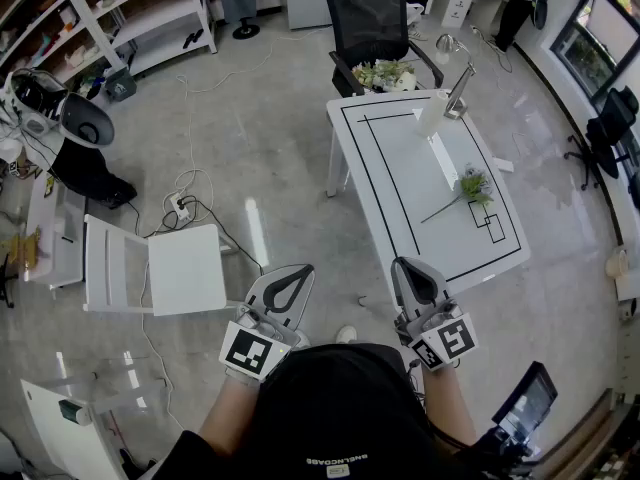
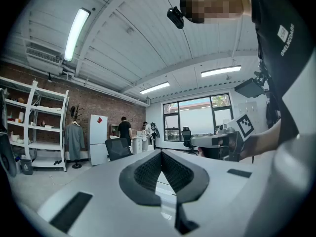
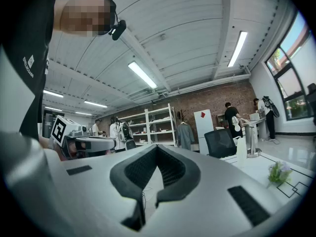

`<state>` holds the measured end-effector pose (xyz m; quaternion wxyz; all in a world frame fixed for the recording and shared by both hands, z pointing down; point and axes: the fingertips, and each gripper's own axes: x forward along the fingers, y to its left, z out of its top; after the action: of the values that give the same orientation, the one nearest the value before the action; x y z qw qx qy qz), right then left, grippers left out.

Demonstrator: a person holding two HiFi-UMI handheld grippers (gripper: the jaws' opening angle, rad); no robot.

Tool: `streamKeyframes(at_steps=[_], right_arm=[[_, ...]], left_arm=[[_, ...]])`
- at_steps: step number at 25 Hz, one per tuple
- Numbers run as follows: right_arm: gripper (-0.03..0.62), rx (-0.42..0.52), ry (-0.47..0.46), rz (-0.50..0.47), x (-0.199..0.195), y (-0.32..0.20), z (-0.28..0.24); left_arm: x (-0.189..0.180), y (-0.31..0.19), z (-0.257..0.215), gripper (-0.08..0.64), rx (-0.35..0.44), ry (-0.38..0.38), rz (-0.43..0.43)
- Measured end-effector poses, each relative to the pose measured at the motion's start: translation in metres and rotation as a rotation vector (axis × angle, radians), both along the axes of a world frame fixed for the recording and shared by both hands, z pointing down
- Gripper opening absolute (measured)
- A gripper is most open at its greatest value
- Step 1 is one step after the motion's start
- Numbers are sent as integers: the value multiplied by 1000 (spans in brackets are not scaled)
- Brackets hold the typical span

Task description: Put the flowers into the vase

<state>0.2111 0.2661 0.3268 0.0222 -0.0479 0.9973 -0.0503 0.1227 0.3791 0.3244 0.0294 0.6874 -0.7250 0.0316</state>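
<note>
Jaws pressed together on nothing, our left gripper (image 1: 289, 271) and right gripper (image 1: 411, 265) hang near us, apart from the table (image 1: 405, 183). Its flower (image 1: 472, 185) lies toward the right edge; the vase (image 1: 433, 114), farther off, is too small for detail.

Counter (image 1: 400, 158) ahead, right of centre. Flower (image 1: 468, 188) lying on counter, toward near right corner. Vase (image 1: 432, 114) upright at counter's far end, lamp (image 1: 462, 83) just beside it on right. Office chair (image 1: 372, 23) behind far end, more flowers (image 1: 385, 73) on seat. Second chair (image 1: 175, 268) on floor left of counter, power strip (image 1: 180, 206) beyond it. Shelving (image 1: 130, 8) far left. Left tool (image 1: 298, 271) and right tool (image 1: 404, 264) side by side, short of counter's near end.
</note>
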Motion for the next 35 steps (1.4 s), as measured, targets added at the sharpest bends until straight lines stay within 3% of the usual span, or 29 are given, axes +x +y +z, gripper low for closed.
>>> streamKeyframes(at_steps=[4,11,23,35], right_arm=[[8,32,23,-27,-8,13,2],[8,18,41,-19,-11,15,10],[8,-69,35,14,-35,38,14],[9,-79,73,60,-46,81,36]], left_arm=[[-2,5,-1,3,35,57,17],[-8,7,5,3,33,83,16],[-41,46,17,4,4,72,-8],[-65,89,43,3,-32,87,13]])
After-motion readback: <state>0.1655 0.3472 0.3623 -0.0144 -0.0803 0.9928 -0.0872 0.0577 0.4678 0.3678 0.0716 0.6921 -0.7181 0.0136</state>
